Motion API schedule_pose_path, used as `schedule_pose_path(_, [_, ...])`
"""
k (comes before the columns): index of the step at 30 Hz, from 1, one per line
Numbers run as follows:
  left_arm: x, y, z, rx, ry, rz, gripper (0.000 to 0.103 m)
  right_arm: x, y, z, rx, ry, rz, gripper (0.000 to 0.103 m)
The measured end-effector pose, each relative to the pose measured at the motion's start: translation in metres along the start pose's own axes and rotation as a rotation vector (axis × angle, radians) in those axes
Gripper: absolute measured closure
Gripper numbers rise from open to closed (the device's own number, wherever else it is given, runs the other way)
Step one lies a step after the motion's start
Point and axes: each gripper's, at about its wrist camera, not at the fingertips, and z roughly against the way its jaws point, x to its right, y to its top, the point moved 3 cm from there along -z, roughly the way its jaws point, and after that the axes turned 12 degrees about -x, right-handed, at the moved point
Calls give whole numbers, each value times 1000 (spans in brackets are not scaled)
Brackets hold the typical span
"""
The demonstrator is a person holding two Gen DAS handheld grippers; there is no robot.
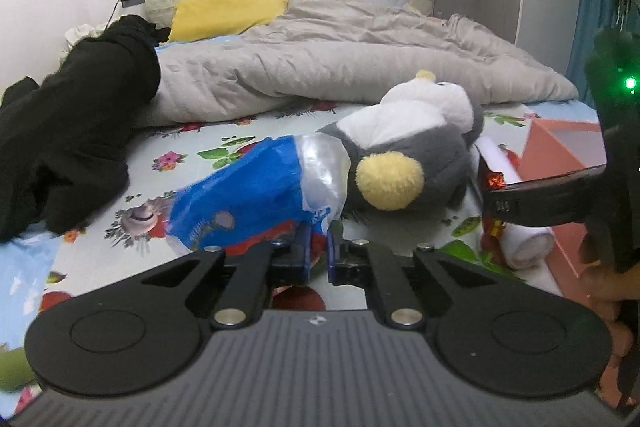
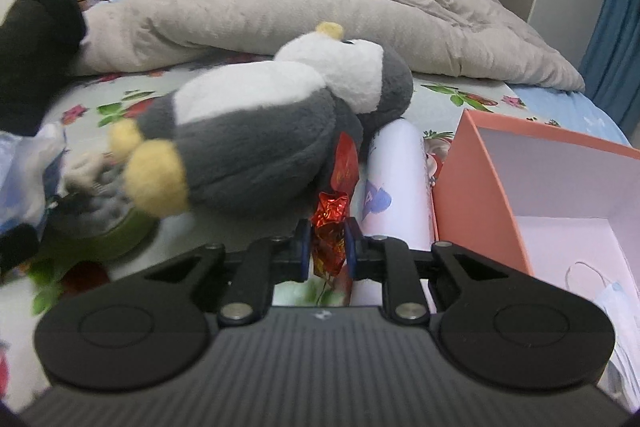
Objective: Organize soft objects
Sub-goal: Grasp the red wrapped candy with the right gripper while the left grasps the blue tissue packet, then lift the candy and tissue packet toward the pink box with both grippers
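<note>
My left gripper (image 1: 319,243) is pinched on the edge of a blue and clear plastic bag (image 1: 248,203), which lies on the flowered bedsheet (image 1: 192,147) against the grey penguin plush (image 1: 404,151). My right gripper (image 2: 325,247) is clamped on a crinkled red foil wrapper (image 2: 330,227), just beside a white roll (image 2: 396,179) and the pink box (image 2: 480,187). The penguin touches the wrapper.

The only readable mark is "DAS" on the right tongs' (image 1: 516,205) black arm
</note>
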Motion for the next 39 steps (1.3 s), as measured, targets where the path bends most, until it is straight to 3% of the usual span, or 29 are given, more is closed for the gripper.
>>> schedule_pose_path(7, [14, -36, 50, -34, -25, -12, 95, -4, -27, 45, 9, 53, 43, 83])
schedule_pose_path(22, [40, -107, 132, -80, -71, -44, 96, -4, -109, 132, 37, 85, 182, 83])
schedule_pose_path(32, [54, -135, 147, -133, -104, -32, 95, 0, -170, 152, -11, 75, 314, 82])
schedule_pose_path(39, [59, -146, 138, -201, -141, 3, 94, 3, -198, 150, -58, 77, 380, 82])
